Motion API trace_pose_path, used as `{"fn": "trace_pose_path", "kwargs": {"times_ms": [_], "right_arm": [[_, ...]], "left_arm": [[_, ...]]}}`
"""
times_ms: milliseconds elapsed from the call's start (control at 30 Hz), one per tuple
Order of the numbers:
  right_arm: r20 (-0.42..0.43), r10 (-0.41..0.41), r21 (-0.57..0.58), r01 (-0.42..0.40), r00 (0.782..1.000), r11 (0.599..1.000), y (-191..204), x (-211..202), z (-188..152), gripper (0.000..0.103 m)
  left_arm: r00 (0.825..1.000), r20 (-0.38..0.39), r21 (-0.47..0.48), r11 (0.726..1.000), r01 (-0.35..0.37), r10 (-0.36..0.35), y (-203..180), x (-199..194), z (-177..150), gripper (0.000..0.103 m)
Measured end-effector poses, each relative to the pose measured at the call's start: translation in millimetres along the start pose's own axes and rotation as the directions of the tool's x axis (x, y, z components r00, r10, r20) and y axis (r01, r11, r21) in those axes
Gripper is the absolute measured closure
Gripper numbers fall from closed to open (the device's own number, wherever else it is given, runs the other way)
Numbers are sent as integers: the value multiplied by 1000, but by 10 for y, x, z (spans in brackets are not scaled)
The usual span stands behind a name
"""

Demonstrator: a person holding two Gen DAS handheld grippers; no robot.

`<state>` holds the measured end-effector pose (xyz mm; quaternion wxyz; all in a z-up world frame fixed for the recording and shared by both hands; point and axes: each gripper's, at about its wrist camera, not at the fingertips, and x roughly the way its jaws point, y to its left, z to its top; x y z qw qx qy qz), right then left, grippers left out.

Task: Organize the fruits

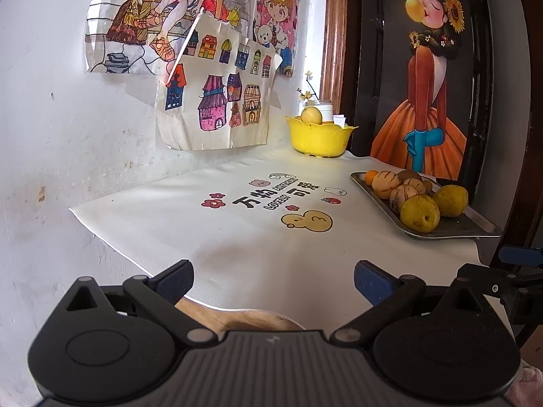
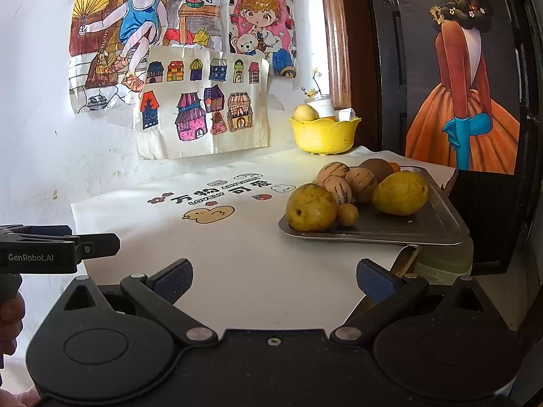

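Fruit waits on the tray (image 2: 437, 224) while both your grippers hang empty.

Your right gripper (image 2: 273, 279) and left gripper (image 1: 273, 279) both gape wide over the near edge of the white cloth (image 1: 237, 237), holding nothing. Ahead to your right, the metal tray carries yellow pears (image 2: 310, 207), striped melons (image 2: 336, 188) and a kiwi (image 2: 376, 168). Against the wall, a yellow bowl (image 2: 324, 134) holds one pear (image 2: 305, 113).

Matt grey metal tray (image 2: 437, 224); glossy yellow plastic bowl (image 2: 322, 135); smooth white printed table cover (image 2: 237, 254); creased paper drawings (image 2: 203, 108) on rough white wall (image 1: 51, 118); varnished wooden frame (image 2: 336, 34).
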<state>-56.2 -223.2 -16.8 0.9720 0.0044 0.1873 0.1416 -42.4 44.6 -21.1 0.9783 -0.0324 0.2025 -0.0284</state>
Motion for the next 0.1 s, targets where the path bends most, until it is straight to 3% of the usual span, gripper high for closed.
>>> {"fn": "trace_pose_path", "kwargs": {"times_ms": [100], "right_arm": [[0, -1, 0, 1, 1000, 1000, 4, 0, 2, 1]], "left_arm": [[1000, 0, -1, 1000, 1, -1, 2, 0, 0, 0]]}}
